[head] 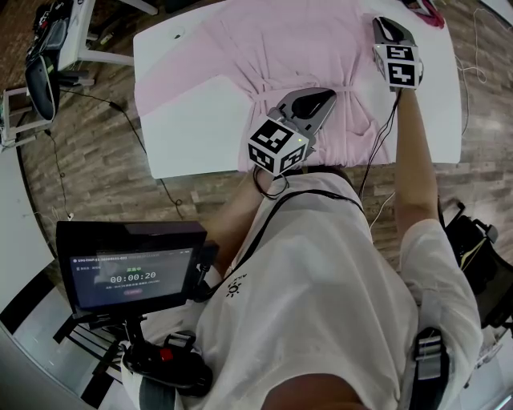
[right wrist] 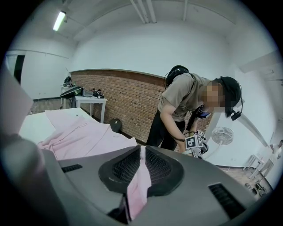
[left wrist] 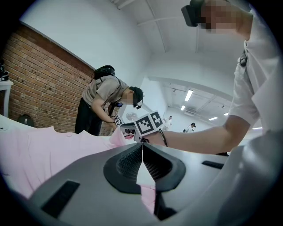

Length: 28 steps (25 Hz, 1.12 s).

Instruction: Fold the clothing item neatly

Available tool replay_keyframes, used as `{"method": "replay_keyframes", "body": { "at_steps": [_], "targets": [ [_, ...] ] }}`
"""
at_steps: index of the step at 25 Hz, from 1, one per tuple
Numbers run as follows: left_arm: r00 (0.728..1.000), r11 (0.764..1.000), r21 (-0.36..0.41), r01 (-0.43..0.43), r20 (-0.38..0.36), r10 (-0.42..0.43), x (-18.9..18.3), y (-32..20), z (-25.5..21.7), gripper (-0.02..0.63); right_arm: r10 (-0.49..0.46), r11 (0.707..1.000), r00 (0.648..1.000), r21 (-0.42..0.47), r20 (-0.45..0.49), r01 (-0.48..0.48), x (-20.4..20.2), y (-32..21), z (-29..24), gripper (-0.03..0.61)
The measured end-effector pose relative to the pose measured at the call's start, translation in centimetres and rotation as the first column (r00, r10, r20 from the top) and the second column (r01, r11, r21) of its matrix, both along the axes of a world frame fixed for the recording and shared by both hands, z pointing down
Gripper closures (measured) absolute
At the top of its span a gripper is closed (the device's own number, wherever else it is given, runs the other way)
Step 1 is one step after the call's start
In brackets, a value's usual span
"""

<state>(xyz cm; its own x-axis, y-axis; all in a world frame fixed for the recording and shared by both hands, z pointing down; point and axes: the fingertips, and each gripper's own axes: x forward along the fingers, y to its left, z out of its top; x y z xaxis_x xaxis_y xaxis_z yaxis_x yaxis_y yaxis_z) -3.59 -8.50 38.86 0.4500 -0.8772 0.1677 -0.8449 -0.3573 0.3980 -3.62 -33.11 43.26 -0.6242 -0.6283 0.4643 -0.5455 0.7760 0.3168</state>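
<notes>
i count one pink garment [head: 304,40], one white tabletop [head: 192,128], two grippers: left gripper [head: 325,98], right gripper [head: 381,24], and one screen [head: 132,272].

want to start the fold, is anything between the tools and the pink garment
Nothing visible is in the way. The left tool and the right tool are each shut on a pinch of the pink garment, which is spread on the white table.

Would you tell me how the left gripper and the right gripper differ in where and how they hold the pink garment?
The left gripper sits near the middle of the garment, where it bunches into creases; the right gripper sits at its right edge, farther from the person. The left gripper angles toward the right one; the right gripper points away from the person. Both are shut on the garment.
</notes>
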Motion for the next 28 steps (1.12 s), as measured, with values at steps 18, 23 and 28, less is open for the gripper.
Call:
{"method": "replay_keyframes", "body": {
  "at_steps": [18, 23, 28],
  "targets": [
    [0.999, 0.999, -0.007, 0.039, -0.001, -0.039, -1.8, 1.2, 0.4, 0.610, -0.050, 0.999, 0.999, 0.002, -0.004, 0.050, -3.3, 1.2, 0.1, 0.538],
    [0.999, 0.999, -0.005, 0.052, -0.004, -0.052, -2.3, 1.3, 0.4, 0.610, -0.064, 0.998, 0.998, 0.005, -0.003, 0.064, -4.2, 1.4, 0.0, 0.538],
    [0.998, 0.998, -0.004, 0.062, -0.006, -0.062, -2.7, 1.6, 0.5, 0.609, -0.081, 0.997, 0.997, 0.006, -0.009, 0.081, -5.1, 1.9, 0.1, 0.538]
  ]
}}
